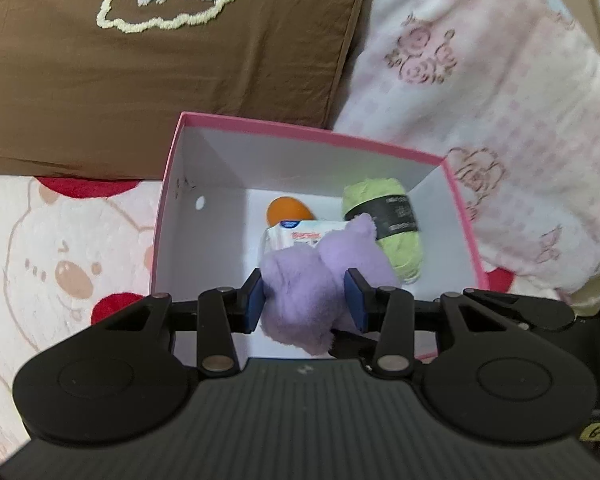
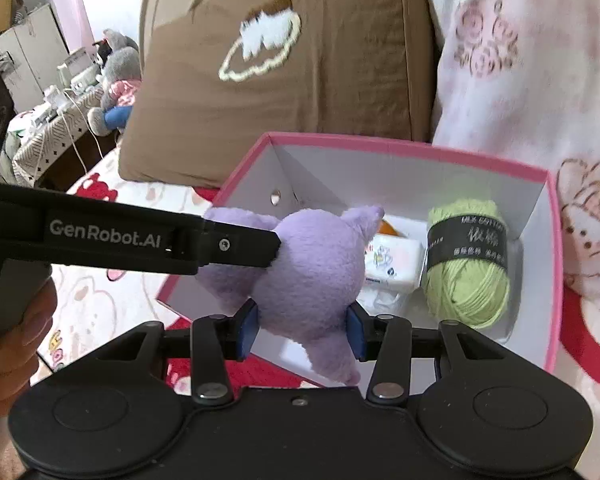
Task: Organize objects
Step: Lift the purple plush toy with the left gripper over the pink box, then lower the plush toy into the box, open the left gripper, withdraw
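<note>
Bedding supports pink box (image 2: 554, 240); both grippers, left (image 1: 306, 300) and right (image 2: 302, 326), pinch purple plush (image 2: 312, 276), box floor directly beyond jaws.

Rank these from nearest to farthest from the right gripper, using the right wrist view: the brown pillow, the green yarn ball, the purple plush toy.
1. purple plush toy: clamped between the right gripper pads, over the pink box.
2. green yarn ball: inside the box, right side.
3. brown pillow: behind the box, at the back.
</note>
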The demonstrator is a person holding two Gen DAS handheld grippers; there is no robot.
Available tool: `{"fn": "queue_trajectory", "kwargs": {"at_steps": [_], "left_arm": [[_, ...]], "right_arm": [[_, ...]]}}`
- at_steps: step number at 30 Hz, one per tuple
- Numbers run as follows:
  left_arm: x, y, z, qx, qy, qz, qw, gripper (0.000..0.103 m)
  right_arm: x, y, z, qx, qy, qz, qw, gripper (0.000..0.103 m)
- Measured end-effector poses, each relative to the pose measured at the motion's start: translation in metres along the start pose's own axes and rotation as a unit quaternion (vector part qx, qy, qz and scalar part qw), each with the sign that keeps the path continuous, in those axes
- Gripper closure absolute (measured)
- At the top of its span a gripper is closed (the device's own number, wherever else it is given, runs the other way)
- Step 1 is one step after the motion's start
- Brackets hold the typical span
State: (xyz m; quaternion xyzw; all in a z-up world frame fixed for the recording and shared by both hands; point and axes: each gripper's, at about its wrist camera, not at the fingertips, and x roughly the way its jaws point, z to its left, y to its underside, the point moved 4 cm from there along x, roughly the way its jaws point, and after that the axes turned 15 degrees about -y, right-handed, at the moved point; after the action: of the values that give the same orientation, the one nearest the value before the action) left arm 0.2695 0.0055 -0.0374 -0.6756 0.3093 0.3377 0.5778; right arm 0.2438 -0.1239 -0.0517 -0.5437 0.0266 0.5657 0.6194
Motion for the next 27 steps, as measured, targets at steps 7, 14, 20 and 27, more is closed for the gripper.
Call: {"fn": "queue_trajectory", "kwargs": {"at_steps": [7, 14, 20, 27], "left_arm": [[0.026, 0.011, 0.000, 0.024, -0.019, -0.008, 0.9995, 0.063], [0.039, 0.012, 0.000, 0.042, -0.029, -0.004, 0.9987, 0.063], [0.046, 0.015, -0.002, 0.050, -0.040, 0.008, 0.9979, 0.062], [0.056, 0.018, 0.001, 0.013, -0.032, 0.035, 0.9988, 0.060]], "right_arm": [[0.029, 0.010, -0.016, 0.010, 0.002, 0.013, 1.000, 0.053], [0.045, 0.015, -0.031, 0.048, -0.018, 0.017, 0.999, 0.053], [0.057, 0.019, -0.041, 0.088, -0.026, 0.024, 0.996, 0.053], [0.063, 0.021, -0.044, 0.094, -0.007, 0.036, 0.995, 0.053]]}}
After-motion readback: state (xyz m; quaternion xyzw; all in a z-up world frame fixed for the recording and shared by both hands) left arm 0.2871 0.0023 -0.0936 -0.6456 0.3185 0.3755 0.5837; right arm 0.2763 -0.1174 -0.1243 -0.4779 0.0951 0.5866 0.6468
